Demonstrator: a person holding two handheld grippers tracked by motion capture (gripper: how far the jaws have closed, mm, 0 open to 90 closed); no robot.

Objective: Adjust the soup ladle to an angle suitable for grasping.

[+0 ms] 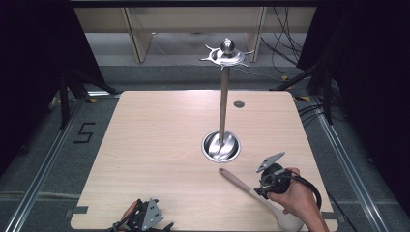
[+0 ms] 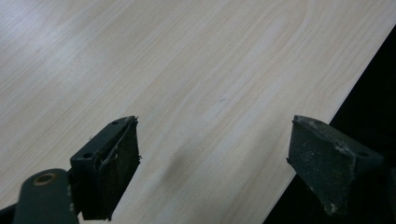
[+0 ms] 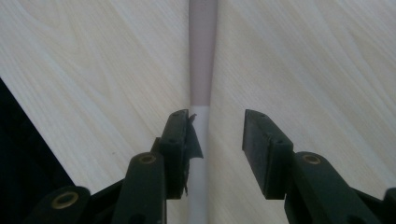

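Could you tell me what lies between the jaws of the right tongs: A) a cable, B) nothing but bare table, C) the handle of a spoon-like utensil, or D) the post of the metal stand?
C: in the right gripper view the utensil's handle runs between the jaws of the right tongs, close against one pad and clear of the other.

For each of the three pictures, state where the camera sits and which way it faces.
High view: above the near edge, facing forward and down on the table; shows the right hand.
Left gripper view: on the left gripper, facing the tabletop; jaws wide.
Right gripper view: on the right gripper, facing down along the spoon.
Shared: high and right gripper views both show the spoon.
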